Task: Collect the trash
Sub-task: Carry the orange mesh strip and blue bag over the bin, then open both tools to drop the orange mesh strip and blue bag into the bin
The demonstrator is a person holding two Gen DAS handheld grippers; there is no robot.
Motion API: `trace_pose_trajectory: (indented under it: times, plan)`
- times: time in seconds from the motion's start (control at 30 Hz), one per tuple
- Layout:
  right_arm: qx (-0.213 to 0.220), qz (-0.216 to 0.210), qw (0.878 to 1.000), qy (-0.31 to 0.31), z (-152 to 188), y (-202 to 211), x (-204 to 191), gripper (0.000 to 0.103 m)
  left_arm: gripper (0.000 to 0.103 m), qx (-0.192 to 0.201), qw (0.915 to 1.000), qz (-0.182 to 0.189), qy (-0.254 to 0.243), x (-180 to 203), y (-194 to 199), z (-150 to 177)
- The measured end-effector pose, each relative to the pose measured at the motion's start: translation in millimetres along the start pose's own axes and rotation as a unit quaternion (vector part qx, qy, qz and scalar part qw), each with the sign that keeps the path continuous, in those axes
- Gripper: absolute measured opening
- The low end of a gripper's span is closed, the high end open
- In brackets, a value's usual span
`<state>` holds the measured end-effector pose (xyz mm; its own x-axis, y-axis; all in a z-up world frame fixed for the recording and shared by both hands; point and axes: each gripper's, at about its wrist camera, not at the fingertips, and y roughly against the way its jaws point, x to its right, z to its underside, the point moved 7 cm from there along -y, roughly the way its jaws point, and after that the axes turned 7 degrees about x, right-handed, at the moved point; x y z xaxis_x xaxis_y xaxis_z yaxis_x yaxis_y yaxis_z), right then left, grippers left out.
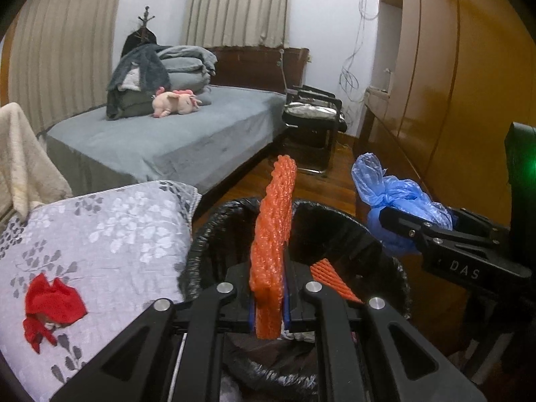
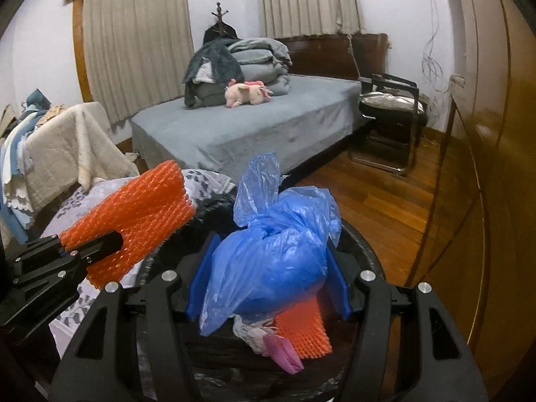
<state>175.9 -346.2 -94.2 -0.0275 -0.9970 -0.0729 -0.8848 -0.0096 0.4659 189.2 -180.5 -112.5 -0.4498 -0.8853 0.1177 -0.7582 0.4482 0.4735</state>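
Between the left claw (image 1: 268,305) pads, above the black-lined bin (image 1: 207,234), stands an orange foam sheet (image 1: 273,231), pinched at its lower edge: light, soft, likely floppy. The right claw (image 2: 268,288) clamps a knotted blue bag (image 2: 274,254), probably slippery, best gripped around its bulk.

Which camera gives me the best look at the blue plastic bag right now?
The right wrist view: the blue plastic bag fills the centre, clamped in the right gripper over the bin. The left wrist view shows only its side at the right edge, partly hidden by that gripper's finger.
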Motion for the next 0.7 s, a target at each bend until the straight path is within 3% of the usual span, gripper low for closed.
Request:
trace_pose_trajectory:
  times: [0.27,0.4,0.53,0.6,0.7]
  plan:
    - [-0.027,0.010,1.000,-0.006,21,-28,15,0.059,0.011,-0.030,0.9995,0.007,-0.001,7,-39,13]
    - [-0.039,0.016,0.999,-0.002,30,-38,17,0.067,0.013,-0.043,0.9990,0.012,0.003,6,-52,15]
    - [-0.040,0.020,0.999,-0.002,33,-40,20,0.078,0.040,-0.043,0.9988,0.018,0.016,0,-54,17]
    - [-0.034,0.024,0.999,0.000,32,-38,21,0.087,0.047,-0.042,0.9988,0.018,0.019,-3,-51,18]
    - [-0.031,0.023,0.999,0.001,29,-35,19,0.092,0.057,-0.035,0.9991,0.011,0.024,-10,-45,17]
